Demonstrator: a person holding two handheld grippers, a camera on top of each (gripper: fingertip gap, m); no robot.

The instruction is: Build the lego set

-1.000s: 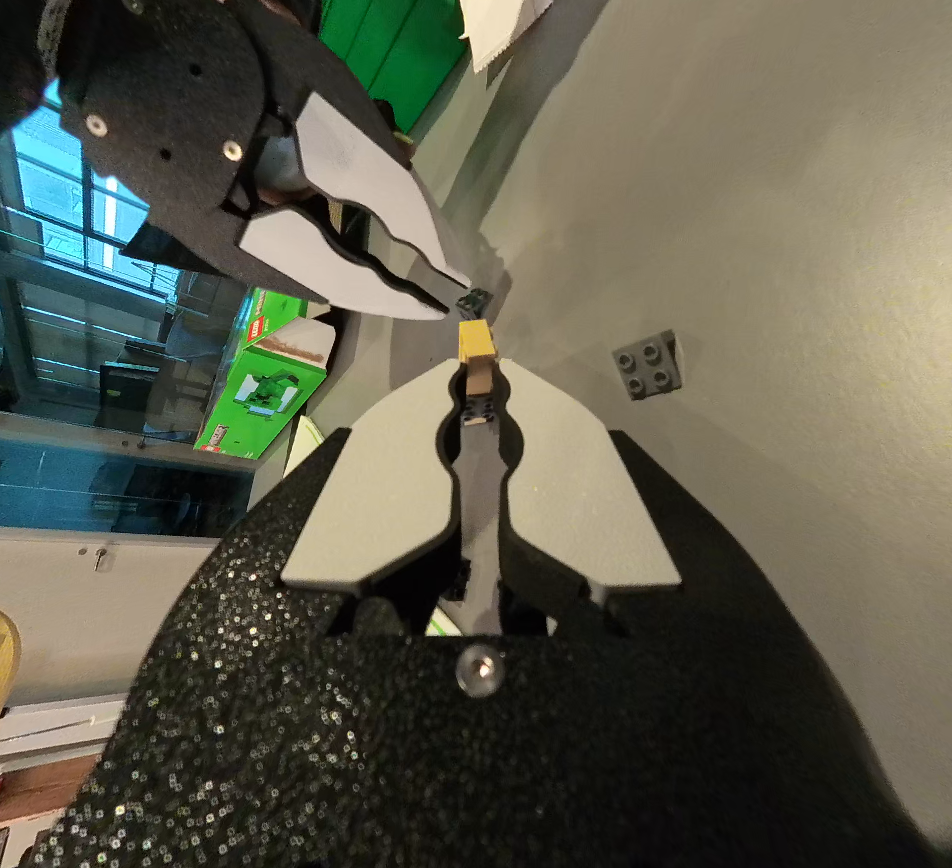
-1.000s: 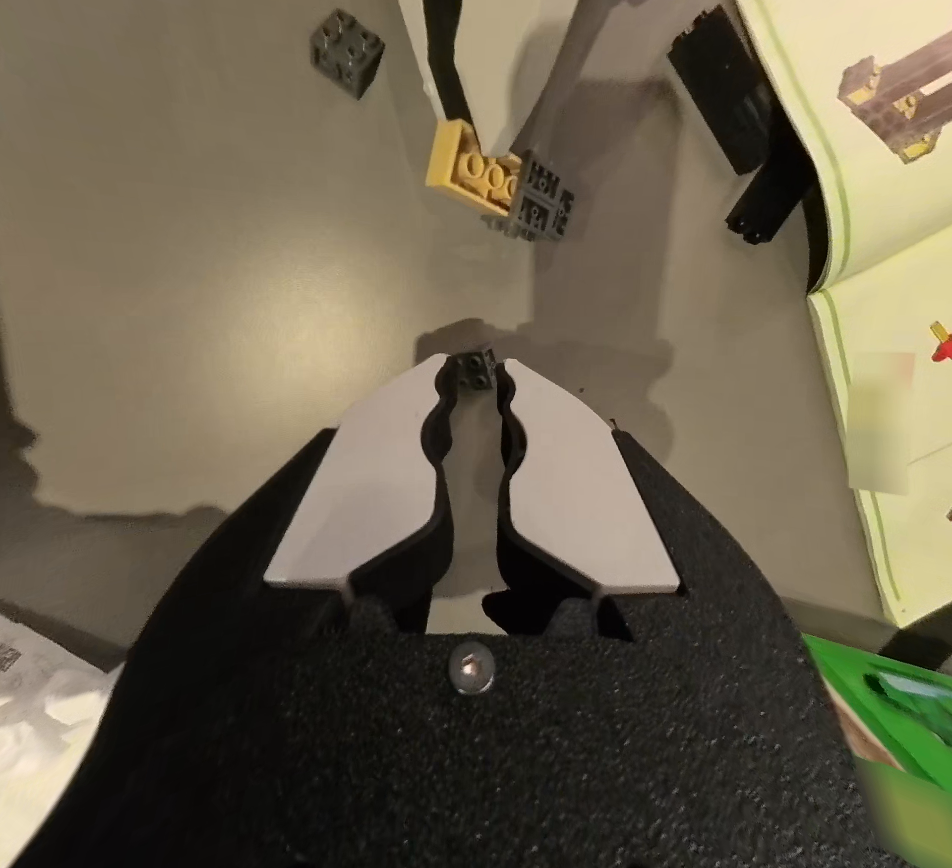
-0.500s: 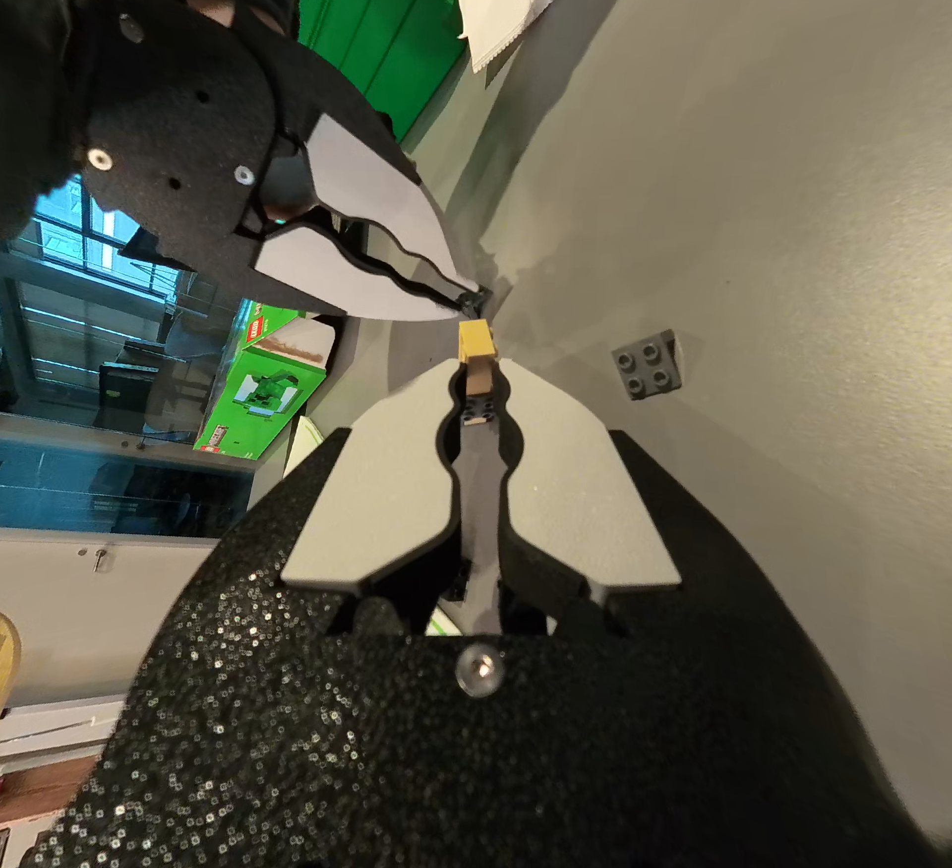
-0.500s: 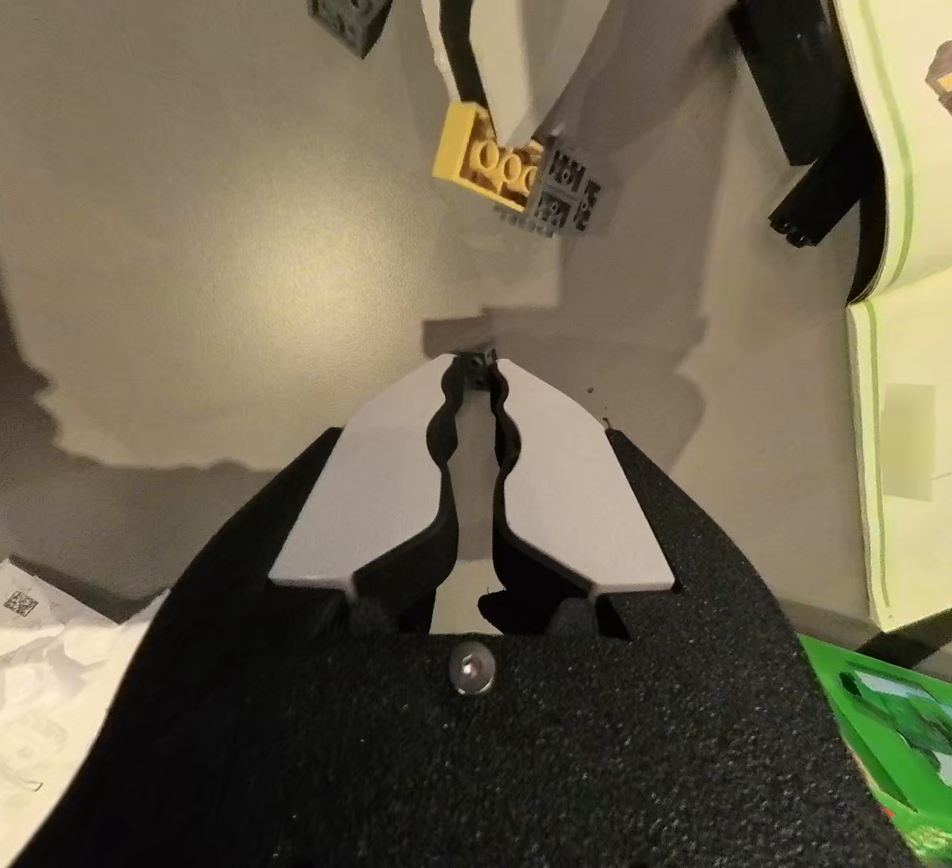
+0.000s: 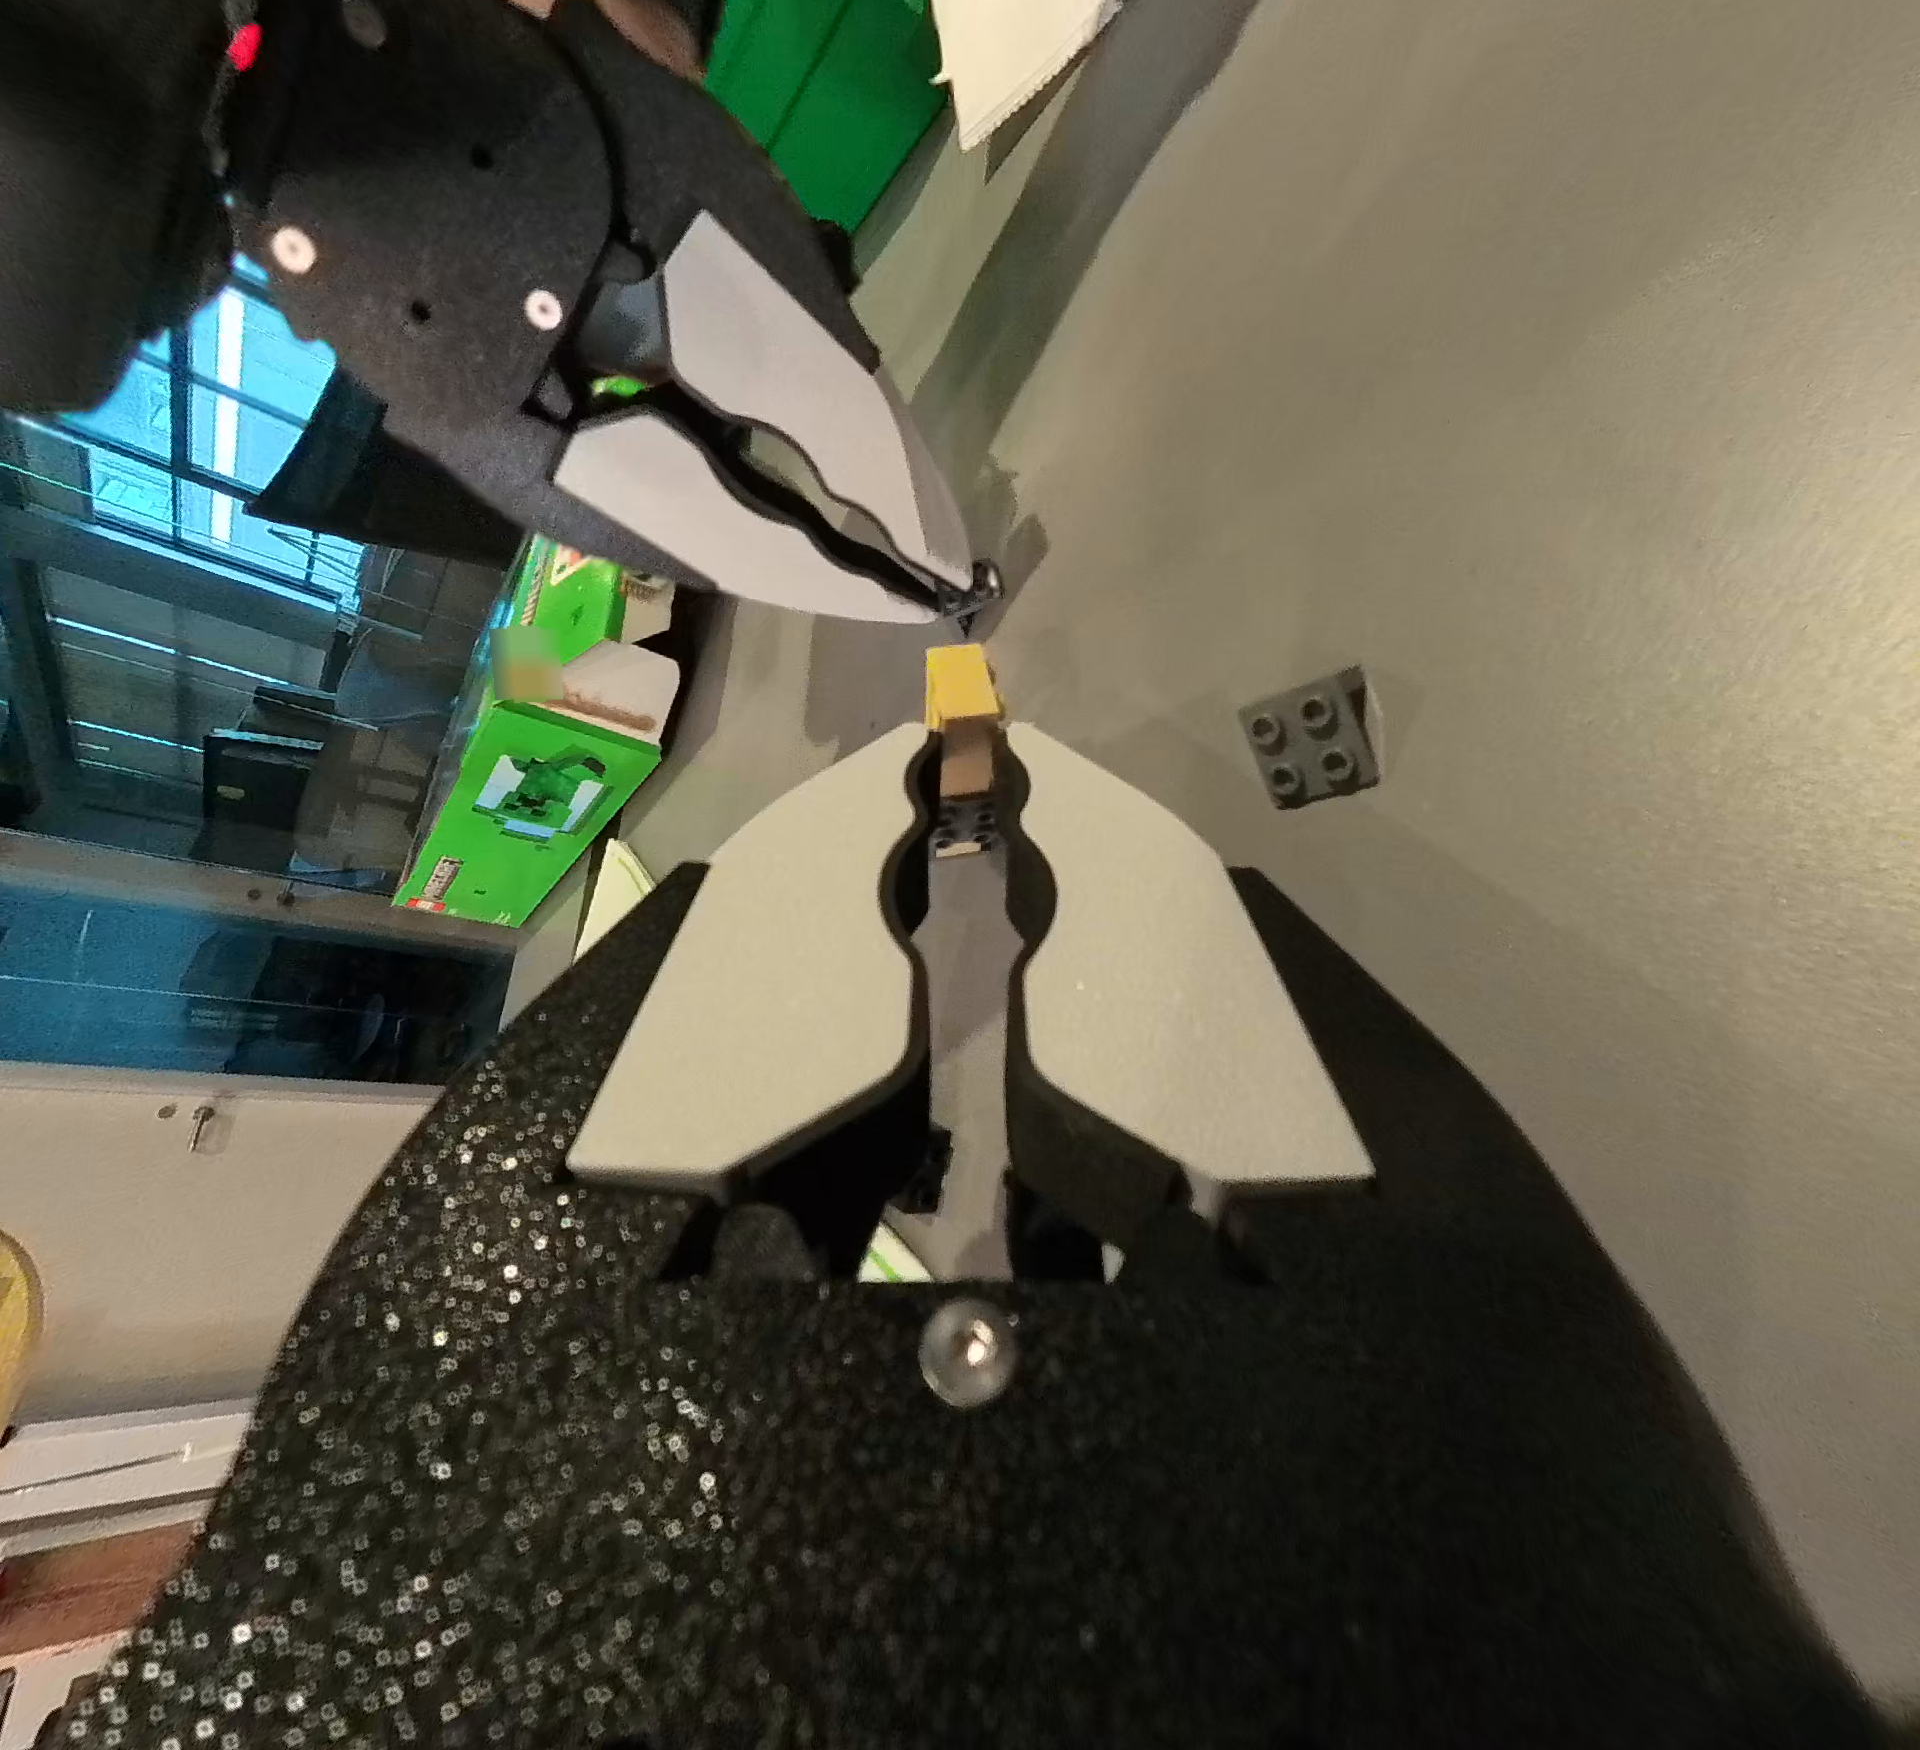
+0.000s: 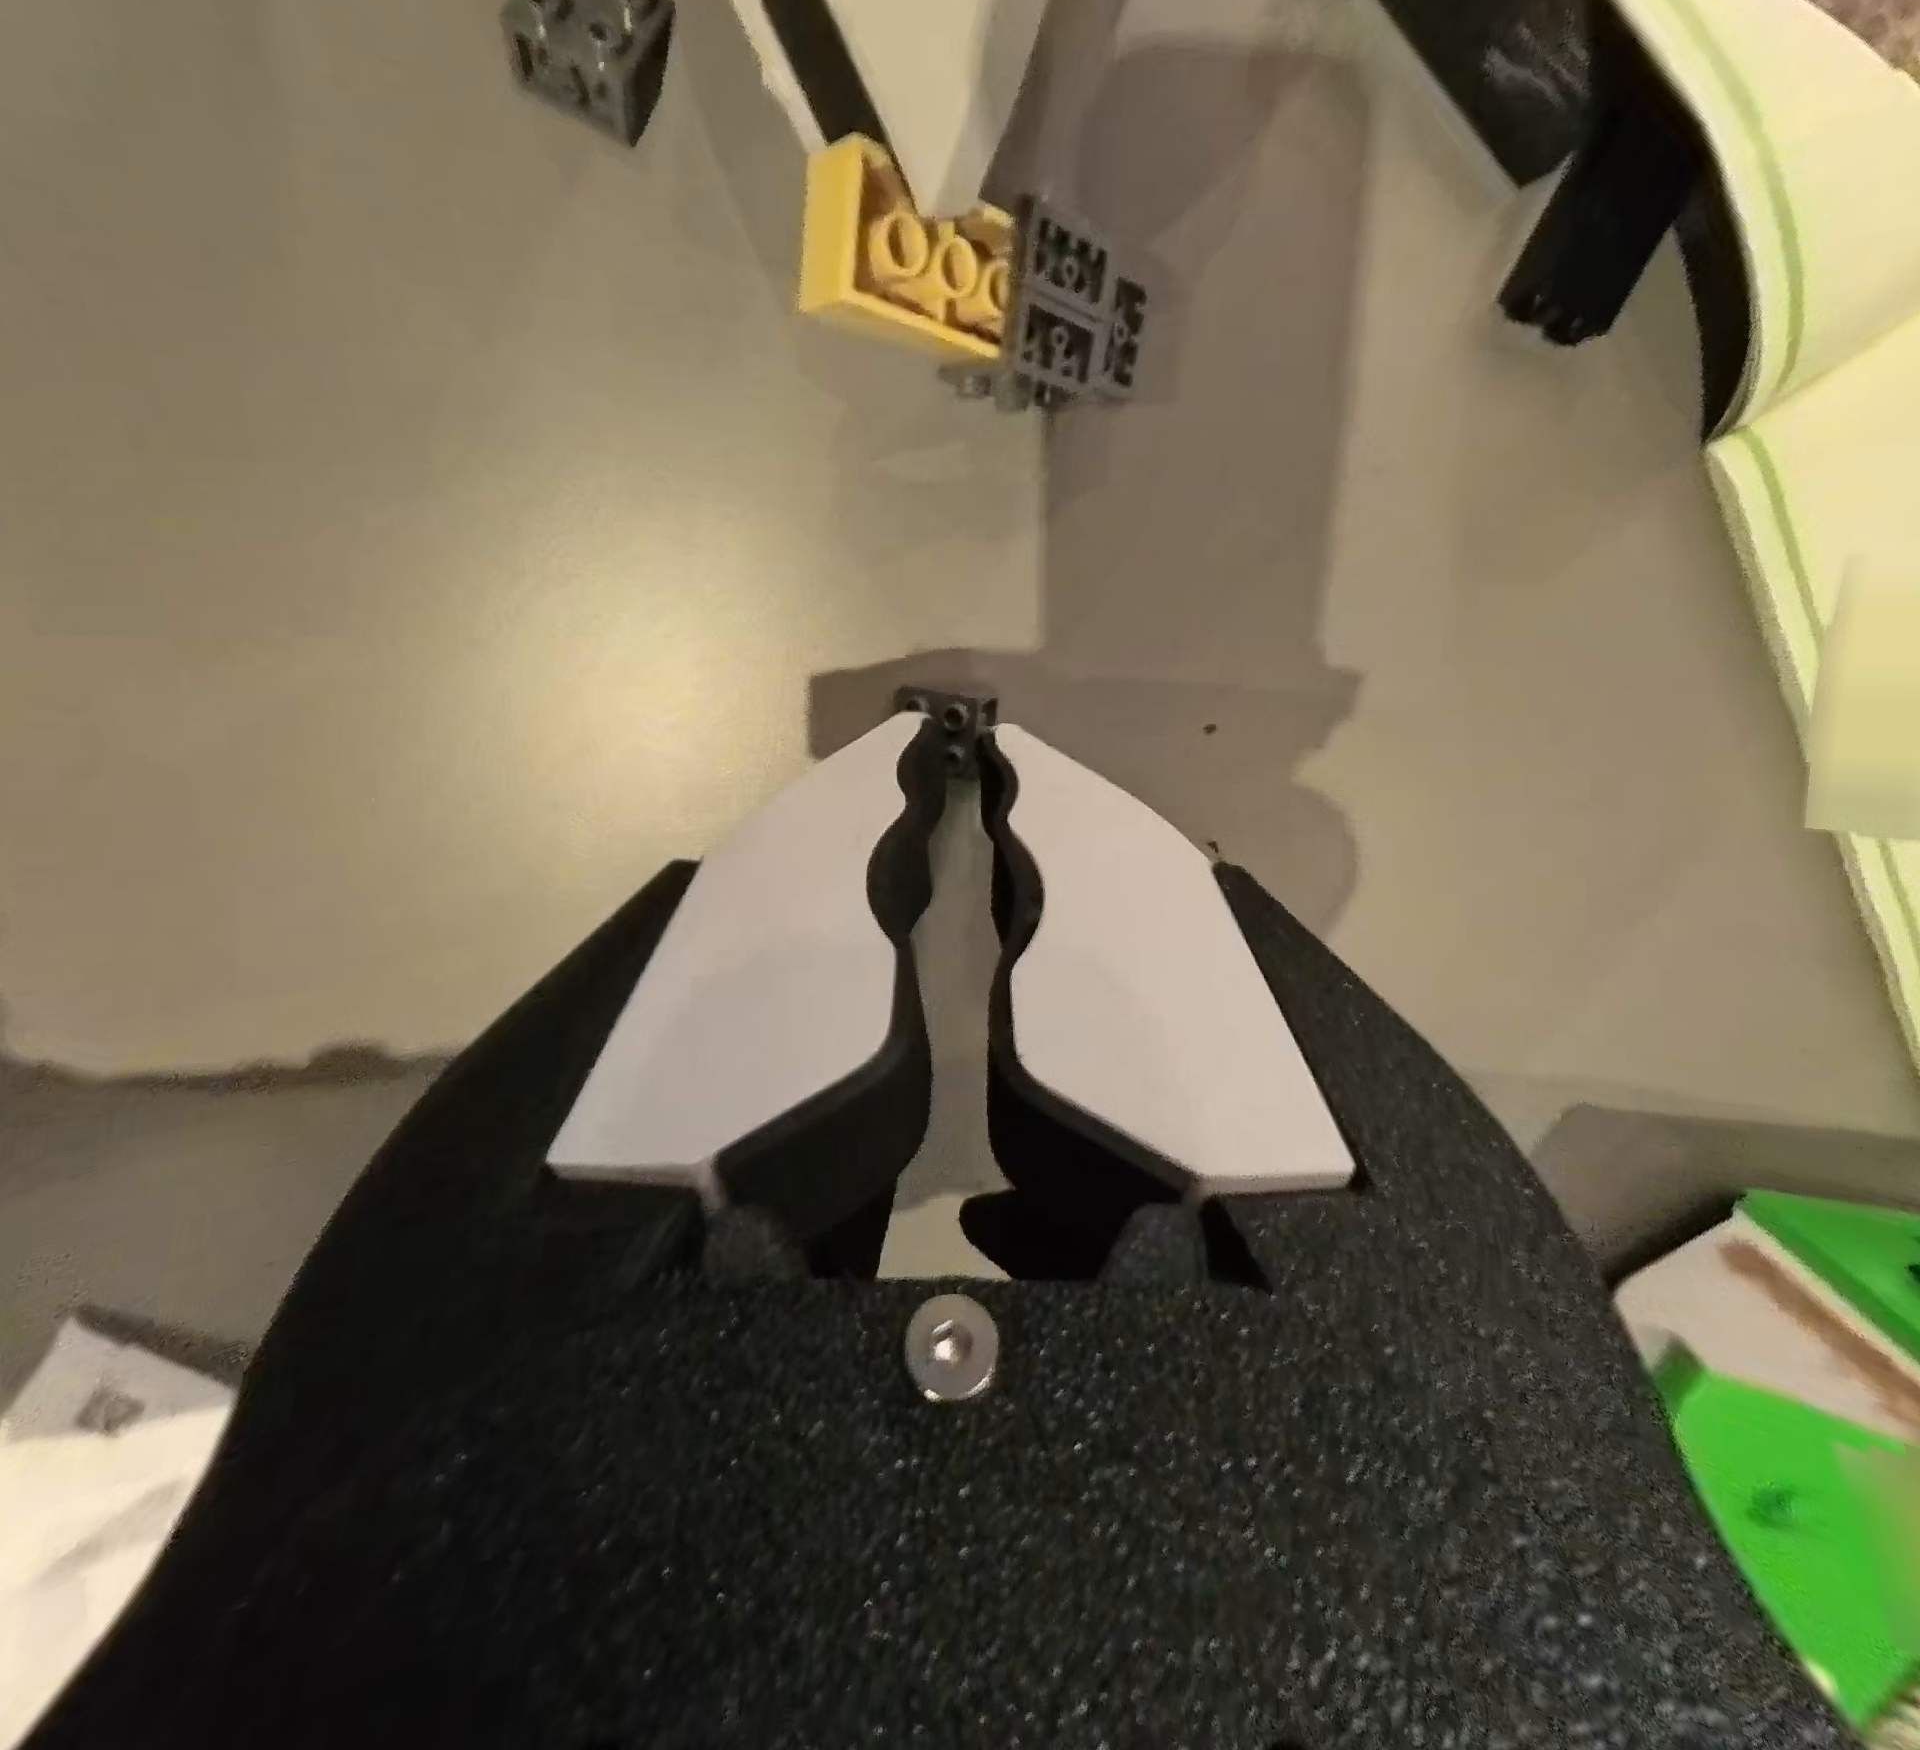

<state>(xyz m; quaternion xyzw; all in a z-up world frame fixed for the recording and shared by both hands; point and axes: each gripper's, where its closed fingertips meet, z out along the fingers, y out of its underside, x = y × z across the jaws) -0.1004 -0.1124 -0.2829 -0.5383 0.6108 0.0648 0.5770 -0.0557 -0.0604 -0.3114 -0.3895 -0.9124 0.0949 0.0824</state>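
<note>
The left tool (image 5: 966, 744) pinches the yellow-and-dark sub-assembly (image 6: 966, 277) clear of the desk (image 5: 1558, 350), presenting it to the right tool (image 6: 948, 732), which pinches a small dark piece (image 6: 951, 724) just beyond it for fitting.

Each hand-held gripper is built alike — the left hand-held gripper (image 5: 961, 744) and the right hand-held gripper (image 6: 951, 734) are formed of a speckled black body, one silver screw, and two pale grey fingers edged in wavy black. A black sleeve (image 5: 94, 90) is worn.
</note>
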